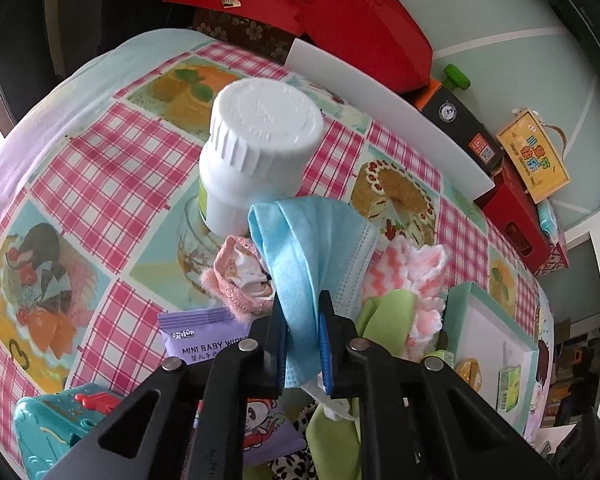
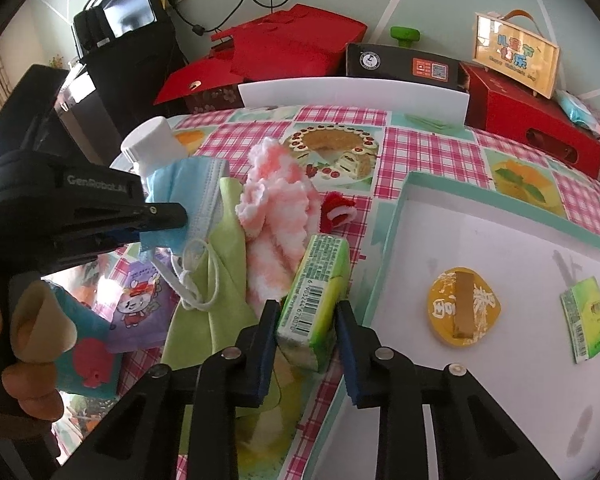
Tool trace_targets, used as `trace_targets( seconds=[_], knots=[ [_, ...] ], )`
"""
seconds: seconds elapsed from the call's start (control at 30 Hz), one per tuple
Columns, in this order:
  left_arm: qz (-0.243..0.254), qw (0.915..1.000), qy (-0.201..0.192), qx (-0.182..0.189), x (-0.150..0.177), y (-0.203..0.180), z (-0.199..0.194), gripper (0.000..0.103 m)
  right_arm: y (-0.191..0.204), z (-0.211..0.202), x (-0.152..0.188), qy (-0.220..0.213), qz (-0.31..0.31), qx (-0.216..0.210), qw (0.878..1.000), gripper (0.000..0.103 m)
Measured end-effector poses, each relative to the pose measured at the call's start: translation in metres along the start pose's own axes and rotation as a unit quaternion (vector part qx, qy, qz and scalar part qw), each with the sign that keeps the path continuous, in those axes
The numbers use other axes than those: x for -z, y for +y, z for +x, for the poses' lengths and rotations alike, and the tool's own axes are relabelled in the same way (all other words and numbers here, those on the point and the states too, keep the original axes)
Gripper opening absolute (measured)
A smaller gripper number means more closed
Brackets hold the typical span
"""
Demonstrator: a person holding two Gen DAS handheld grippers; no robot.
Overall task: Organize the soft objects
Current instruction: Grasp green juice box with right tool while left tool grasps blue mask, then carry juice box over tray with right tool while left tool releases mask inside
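The table [image 2: 420, 148], under a pink-checked cloth with cake pictures, fills mid-frame. On it: a white bottle [image 1: 256, 152] at centre, a purple baby-wipes pack [image 1: 204, 336] lower left, a shallow white tray [image 2: 500, 240] at right.

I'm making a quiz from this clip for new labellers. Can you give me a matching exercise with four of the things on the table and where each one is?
Things:
1. blue face mask
2. green packet
3. yellow round packet
4. white bottle

Places:
A. lying inside the white tray
B. between the right tongs
C. pinched in the left tongs
D. standing on the checked cloth, behind the mask

Pairs: 1-C, 2-B, 3-A, 4-D
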State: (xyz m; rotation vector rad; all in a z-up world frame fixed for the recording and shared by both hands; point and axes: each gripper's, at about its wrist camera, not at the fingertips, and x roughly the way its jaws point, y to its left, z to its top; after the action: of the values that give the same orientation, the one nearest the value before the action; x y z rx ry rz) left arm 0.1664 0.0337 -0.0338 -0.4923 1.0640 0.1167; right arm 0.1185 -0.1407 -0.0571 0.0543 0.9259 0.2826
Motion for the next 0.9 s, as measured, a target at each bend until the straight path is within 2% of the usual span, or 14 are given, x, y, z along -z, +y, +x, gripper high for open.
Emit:
trace_targets(
  seconds=[0.07, 0.33, 0.77, 0.9],
  knots=[
    [-0.001, 1.0000, -0.003, 0.000, 0.000, 0.001, -0.002, 0.013, -0.001, 0.000, 0.000, -0.001, 0.003, 0.000, 1.000, 0.024],
    [0.000, 0.9998, -0.018, 0.003, 0.000, -0.002, -0.012, 0.012, -0.005, -0.006, -0.002, -0.009, 0.011, -0.006, 1.000, 0.024],
    [0.022, 0.9942, -0.098, 0.038, -0.005, -0.019, -0.073, 0.011, -0.012, -0.061, -0.014, -0.090, 0.024, -0.005, 0.996, 0.024],
    [0.030, 0.9920, -0.114, 0.045, -0.004, -0.023, -0.087, 0.011, -0.016, -0.070, -0.017, -0.100, 0.028, -0.002, 0.995, 0.024]
  ],
)
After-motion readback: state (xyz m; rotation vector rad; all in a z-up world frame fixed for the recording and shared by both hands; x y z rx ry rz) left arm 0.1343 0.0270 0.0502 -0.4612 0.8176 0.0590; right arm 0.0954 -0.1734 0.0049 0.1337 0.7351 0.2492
